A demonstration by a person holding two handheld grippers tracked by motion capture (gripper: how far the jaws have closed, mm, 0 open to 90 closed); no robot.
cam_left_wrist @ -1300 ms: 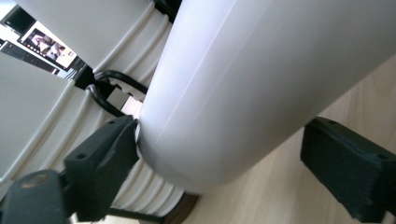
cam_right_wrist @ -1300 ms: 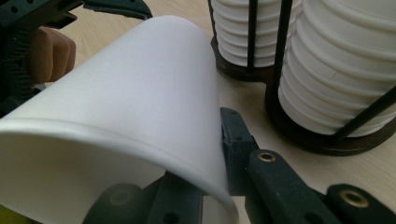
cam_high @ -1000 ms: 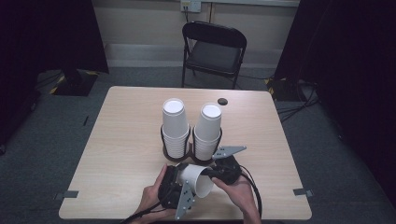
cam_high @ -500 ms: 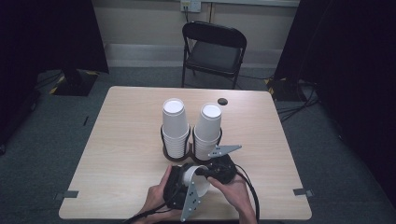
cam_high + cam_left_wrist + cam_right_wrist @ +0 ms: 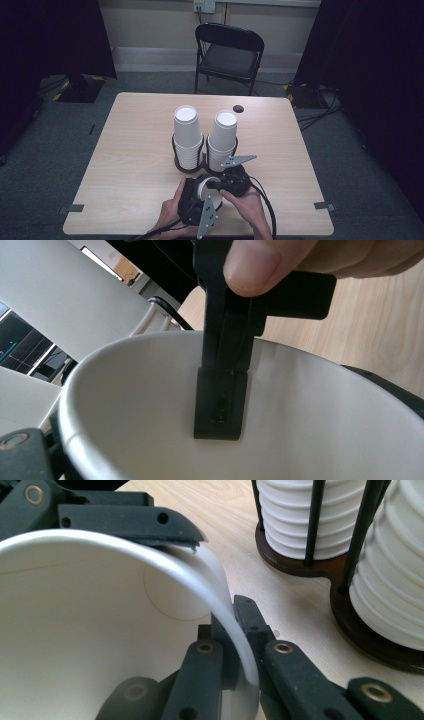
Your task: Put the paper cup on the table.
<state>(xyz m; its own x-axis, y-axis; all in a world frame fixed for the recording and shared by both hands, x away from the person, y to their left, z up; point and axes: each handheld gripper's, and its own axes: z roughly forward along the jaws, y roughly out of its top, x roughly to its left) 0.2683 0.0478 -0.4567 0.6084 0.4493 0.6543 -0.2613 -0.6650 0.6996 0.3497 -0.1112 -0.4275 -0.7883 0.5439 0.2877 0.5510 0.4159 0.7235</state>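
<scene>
A single white paper cup [image 5: 203, 186] lies on its side near the table's front edge, between my two grippers. My right gripper [image 5: 212, 184] is shut on the cup's rim [image 5: 240, 645], one jaw inside the cup and one outside. That inner jaw shows as a black finger [image 5: 220, 405] inside the cup [image 5: 310, 430]. My left gripper [image 5: 199, 192] straddles the cup's body. Its jaws have just been opening, with the cup between them. One of its fingers [image 5: 125, 517] lies along the cup's outer wall.
Two tall stacks of white cups [image 5: 187, 135] [image 5: 222, 137] stand upside down in a dark wire holder [image 5: 189, 167] just beyond the grippers. A small dark disc [image 5: 238, 108] lies at the table's far edge. A folding chair [image 5: 230, 55] stands behind the table.
The two grippers have drawn a little closer together around the cup, so less of the cup shows from above. The cup stacks have not moved.
</scene>
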